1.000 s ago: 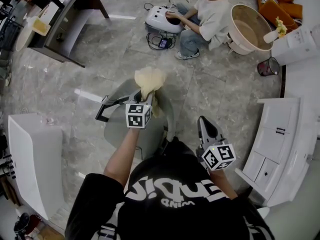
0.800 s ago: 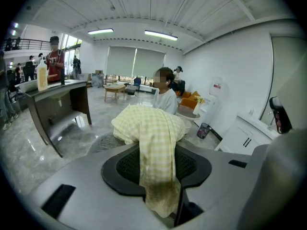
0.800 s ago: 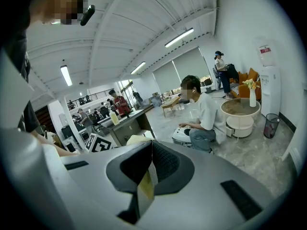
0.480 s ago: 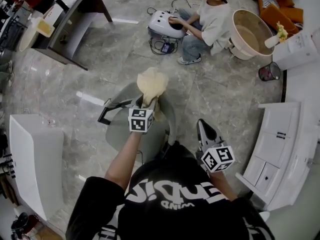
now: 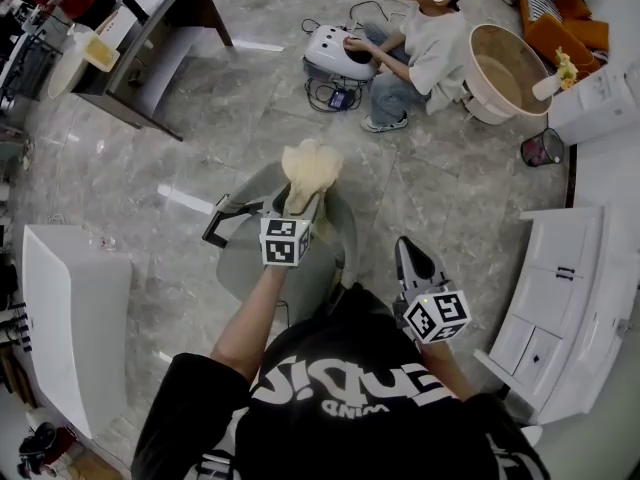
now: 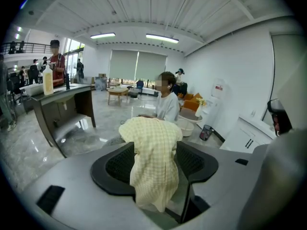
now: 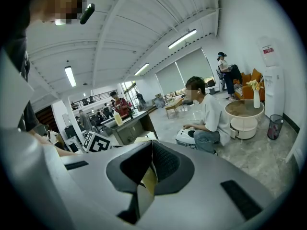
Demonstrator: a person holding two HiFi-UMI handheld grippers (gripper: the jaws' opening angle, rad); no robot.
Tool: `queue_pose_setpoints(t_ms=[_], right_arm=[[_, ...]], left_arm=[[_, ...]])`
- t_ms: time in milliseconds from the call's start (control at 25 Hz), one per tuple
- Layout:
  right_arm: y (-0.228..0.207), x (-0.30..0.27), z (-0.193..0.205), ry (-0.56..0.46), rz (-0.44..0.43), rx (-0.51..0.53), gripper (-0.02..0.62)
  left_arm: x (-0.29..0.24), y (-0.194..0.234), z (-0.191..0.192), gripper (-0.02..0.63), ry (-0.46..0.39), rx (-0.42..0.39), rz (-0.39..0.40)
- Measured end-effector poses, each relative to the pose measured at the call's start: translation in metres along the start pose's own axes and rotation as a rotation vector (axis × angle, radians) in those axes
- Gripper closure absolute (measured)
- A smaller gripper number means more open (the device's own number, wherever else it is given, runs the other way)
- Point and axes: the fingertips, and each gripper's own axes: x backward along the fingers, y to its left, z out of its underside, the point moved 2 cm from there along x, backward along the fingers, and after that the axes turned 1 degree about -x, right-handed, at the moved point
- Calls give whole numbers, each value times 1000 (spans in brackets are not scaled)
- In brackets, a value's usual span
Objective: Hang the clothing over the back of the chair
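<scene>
A pale yellow checked garment (image 5: 312,171) is bunched over the top of the grey chair's (image 5: 262,268) back, straight ahead of me in the head view. My left gripper (image 5: 299,206) reaches to it. In the left gripper view the garment (image 6: 152,164) hangs down between the two black pads (image 6: 119,166), which stand wide apart, and the jaws are opening. My right gripper (image 5: 411,258) is held lower right, away from the chair. Its jaws (image 7: 149,153) stand together, with only a thin slit between them and nothing held.
A person sits on the marble floor ahead (image 5: 415,43) beside a white device (image 5: 340,53) with cables. A round tub-like table (image 5: 500,63) and a small bin (image 5: 540,150) stand at the right, white cabinets (image 5: 560,298) at the right edge, and a white counter (image 5: 70,318) at the left.
The left gripper's jaws have spread apart around the garment, which stays draped on the chair back. The right gripper has stayed where it was.
</scene>
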Motion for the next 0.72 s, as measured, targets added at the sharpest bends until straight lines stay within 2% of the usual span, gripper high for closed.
queue_pose_setpoints(t_ms=[400,600,720], right_arm=[[22,11,2,-26,-20,13,580],[34,18,1,-42,-30,28,580],[42,22,-1,-53,-40,41,580]], left_arm=[[45,-19,-38,341,-97,-18,53],[81,-36,-59,467,-153,-83,88],[106,-44,-71,543,-218,-94,100]])
